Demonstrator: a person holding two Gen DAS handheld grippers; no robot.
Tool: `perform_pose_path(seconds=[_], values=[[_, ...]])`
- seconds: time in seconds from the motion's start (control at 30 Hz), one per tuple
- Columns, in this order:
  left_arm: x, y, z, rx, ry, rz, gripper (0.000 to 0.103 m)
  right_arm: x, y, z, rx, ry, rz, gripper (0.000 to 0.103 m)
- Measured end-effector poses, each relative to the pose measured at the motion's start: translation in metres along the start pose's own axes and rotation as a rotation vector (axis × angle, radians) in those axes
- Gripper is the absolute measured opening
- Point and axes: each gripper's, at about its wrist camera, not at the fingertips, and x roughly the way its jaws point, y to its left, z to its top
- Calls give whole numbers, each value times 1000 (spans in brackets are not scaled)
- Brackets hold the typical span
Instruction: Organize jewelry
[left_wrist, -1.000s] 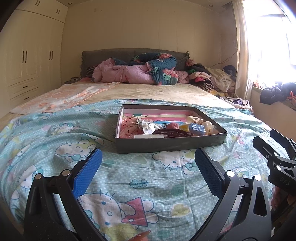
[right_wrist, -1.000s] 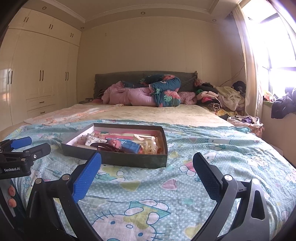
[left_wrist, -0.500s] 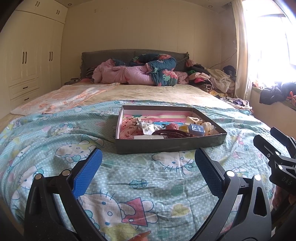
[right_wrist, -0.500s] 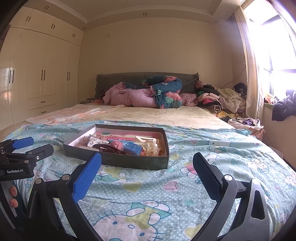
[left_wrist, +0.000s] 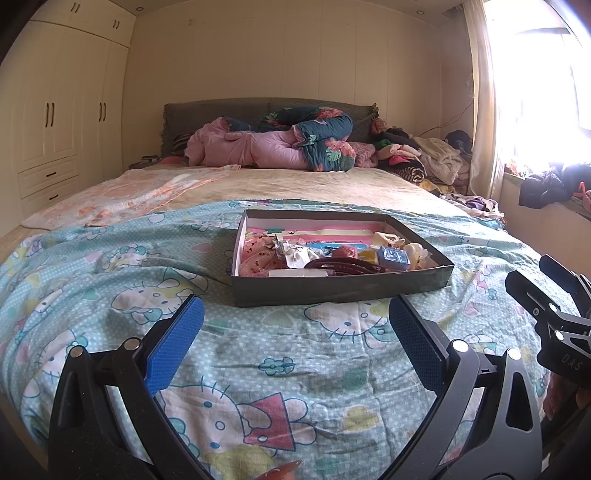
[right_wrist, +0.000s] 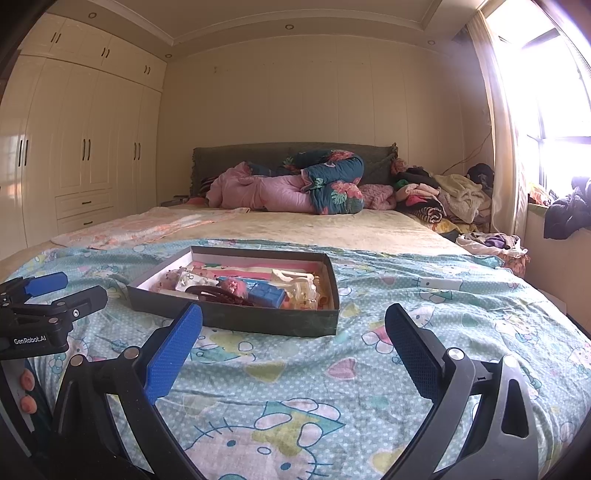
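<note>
Grippers: left gripper (left_wrist: 295, 325) + right gripper (right_wrist: 293, 325) both spread wide, nothing held, low over bedspread (left_wrist: 110, 258).
Box: dark tray (left_wrist: 340, 286) w/ jewelry jumble just ahead of both, on bed; sits left of centre in right view.
Contents: blue box (left_wrist: 393, 257), dark red hair clip (left_wrist: 343, 266), pink pom (left_wrist: 345, 252), clear packets; small bits hard to ID.
Approach: go in over near wall, pick top-lying item first, pinch at mid, lift straight up, avoid snagging neighbours.
Risk: soft bedding, so tray may tip if pressed.

Both wrist views sit low over the foot of the bed, facing its headboard (left_wrist: 266, 110), the left view nearer the tray (left_wrist: 340, 286) and the right view further right, sharing tray (right_wrist: 236, 319), blanket (right_wrist: 332, 376) and wardrobe (right_wrist: 85, 158).
</note>
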Motion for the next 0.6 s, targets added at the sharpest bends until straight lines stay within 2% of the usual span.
perform_pose_path(seconds=[0.6], values=[[-1,0,0,1,-1,0,92,1,3,-1,-4,6,4,97]])
